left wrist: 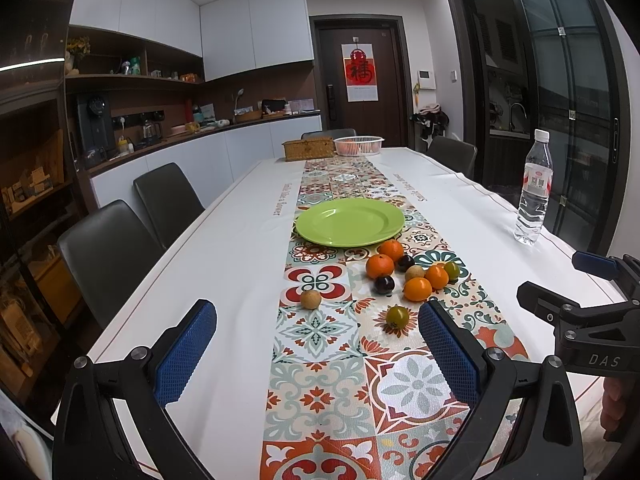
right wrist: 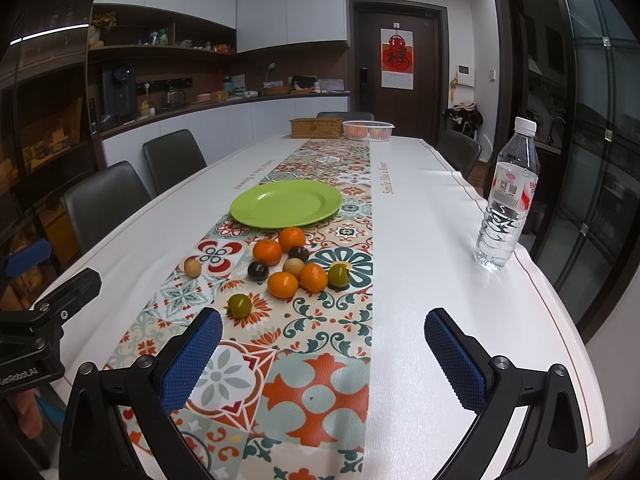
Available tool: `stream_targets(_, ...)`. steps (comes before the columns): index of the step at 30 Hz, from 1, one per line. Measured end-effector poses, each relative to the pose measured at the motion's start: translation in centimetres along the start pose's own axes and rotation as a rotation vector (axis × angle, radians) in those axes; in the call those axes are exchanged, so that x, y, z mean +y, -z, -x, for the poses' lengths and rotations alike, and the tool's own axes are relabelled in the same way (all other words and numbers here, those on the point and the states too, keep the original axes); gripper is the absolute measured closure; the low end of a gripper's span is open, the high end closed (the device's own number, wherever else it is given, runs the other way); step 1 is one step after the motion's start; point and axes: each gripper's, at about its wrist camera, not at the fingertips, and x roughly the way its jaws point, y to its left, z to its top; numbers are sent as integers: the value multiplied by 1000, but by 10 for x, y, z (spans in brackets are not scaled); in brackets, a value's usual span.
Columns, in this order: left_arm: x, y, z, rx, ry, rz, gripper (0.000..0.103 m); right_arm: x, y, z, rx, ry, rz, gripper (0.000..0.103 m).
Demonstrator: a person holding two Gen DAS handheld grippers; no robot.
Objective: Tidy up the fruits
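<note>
A green plate (left wrist: pixel 350 222) (right wrist: pixel 286 203) sits bare on the patterned table runner. In front of it lie several small fruits: oranges (left wrist: pixel 380 266) (right wrist: pixel 267 252), dark plums (left wrist: pixel 384 284) (right wrist: pixel 258 271), tan round fruits (left wrist: pixel 311 299) (right wrist: pixel 193 268) and greenish tomatoes (left wrist: pixel 397 317) (right wrist: pixel 239 305). My left gripper (left wrist: pixel 318 334) is open and empty above the runner, short of the fruits. My right gripper (right wrist: pixel 324 340) is open and empty, to the right of the nearest tomato. Each gripper shows at the edge of the other's view.
A water bottle (left wrist: pixel 534 188) (right wrist: pixel 505 196) stands near the right table edge. A woven box (left wrist: pixel 308 149) (right wrist: pixel 316 127) and a white basket (left wrist: pixel 358 145) (right wrist: pixel 368 130) holding fruit stand at the far end. Dark chairs (left wrist: pixel 104 256) line the left side.
</note>
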Motion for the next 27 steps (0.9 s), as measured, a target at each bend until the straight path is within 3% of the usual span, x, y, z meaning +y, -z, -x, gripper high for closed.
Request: stream_targets(27, 2, -2, -1, 1, 9, 11, 0, 2, -1, -2, 10, 3, 20, 1)
